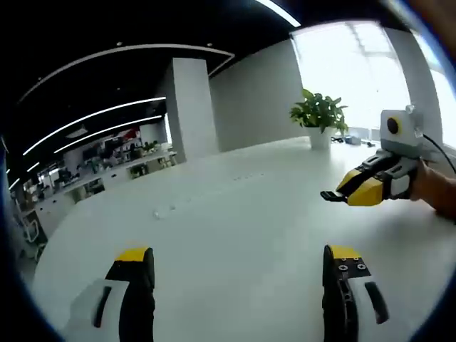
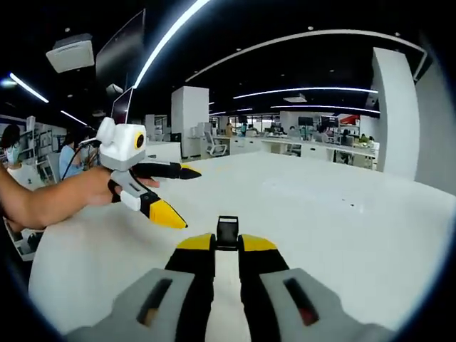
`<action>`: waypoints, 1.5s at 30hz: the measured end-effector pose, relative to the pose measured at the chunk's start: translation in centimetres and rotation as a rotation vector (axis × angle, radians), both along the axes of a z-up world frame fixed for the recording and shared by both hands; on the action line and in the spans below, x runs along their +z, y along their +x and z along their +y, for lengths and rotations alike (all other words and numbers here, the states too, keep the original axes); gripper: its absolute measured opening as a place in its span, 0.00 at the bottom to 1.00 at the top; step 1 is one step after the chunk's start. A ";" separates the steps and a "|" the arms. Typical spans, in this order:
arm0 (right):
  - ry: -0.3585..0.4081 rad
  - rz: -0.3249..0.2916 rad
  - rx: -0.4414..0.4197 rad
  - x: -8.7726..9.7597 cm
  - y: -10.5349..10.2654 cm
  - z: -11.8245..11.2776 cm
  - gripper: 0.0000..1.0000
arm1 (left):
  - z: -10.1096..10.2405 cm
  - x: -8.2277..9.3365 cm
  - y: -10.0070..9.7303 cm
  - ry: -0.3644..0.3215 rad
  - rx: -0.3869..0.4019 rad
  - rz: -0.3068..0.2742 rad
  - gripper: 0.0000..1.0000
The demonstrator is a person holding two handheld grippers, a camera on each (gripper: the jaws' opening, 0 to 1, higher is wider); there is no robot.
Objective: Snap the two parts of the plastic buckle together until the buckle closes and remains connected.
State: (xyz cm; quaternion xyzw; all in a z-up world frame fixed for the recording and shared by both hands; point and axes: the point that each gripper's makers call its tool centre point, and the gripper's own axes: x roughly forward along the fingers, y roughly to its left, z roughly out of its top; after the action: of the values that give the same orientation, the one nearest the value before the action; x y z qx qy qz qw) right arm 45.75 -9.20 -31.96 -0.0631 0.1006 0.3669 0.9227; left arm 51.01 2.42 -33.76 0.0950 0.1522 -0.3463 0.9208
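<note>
Holding one black buckle part [image 2: 227, 233] pinched between its narrow-set jaws, the right hand-held gripper [image 2: 227, 246] presents that part forward, its long axis running straight out along the jaws. In the left gripper view the same right hand-held gripper [image 1: 340, 193] hangs above the white counter [image 1: 235, 235], and the buckle part [image 1: 330, 194] projects from its tips as a small dark tab.

The left hand-held gripper [image 1: 239, 260] stands wide, with nothing visible between its jaws. Seen in the right gripper view, the left hand-held gripper [image 2: 182, 196] lies up and to the left of the held buckle part, its yellow tips spread and well apart from that part, a person's hand [image 2: 89, 189] behind it.

The second buckle part cannot be made out in either view; a faint small mark [image 1: 165, 211] on the counter beyond the left hand-held gripper is too small to identify.

Judgement: the coming move turns on bringing a mating part in line with the held part's long axis. The left hand-held gripper, being free, is the one to fetch it.

A potted plant [image 1: 319, 117] stands at the counter's far edge.
</note>
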 end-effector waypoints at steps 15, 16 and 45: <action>-0.022 -0.006 -0.091 -0.4 1.1 -1.4 0.11 | 0.1 0.6 0.2 -0.046 -0.002 -0.008 1.00; -0.024 -0.007 -0.103 -0.4 1.3 -1.6 0.11 | 0.4 0.3 0.4 -0.015 0.012 -0.019 1.00; -0.064 0.013 -0.184 -1.2 3.0 -2.0 0.11 | -0.9 0.3 -1.2 -0.035 -0.032 0.025 1.00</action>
State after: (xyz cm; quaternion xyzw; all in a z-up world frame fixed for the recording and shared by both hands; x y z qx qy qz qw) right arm 48.74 -11.17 -33.20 -0.0806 0.1235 0.2778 0.9492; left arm 49.76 1.54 -33.49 0.0769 0.1560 -0.3649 0.9147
